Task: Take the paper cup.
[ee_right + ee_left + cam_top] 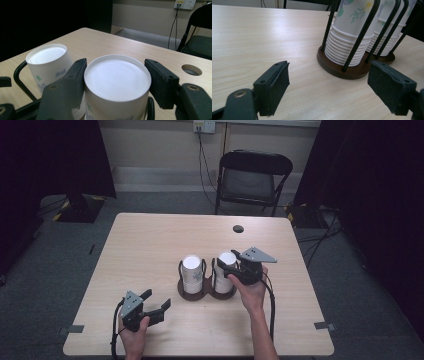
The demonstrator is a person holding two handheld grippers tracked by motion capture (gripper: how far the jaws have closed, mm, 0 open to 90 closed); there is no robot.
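We read the right gripper [116, 82] fingers [67, 85] as narrowed around the top upside-down white paper cup [117, 82] of the right stack, left pad touching its wall, right pad just beside it, likely so the top cup can be lifted free of the dark wire-and-wood two-slot cup holder [206, 287]. The second white floral cup stack [191, 272] sits in the left slot, mid light-wood counter [150, 245]. The left gripper [152, 301] fingers are wide and empty, low near the counter's front, apparently waiting.
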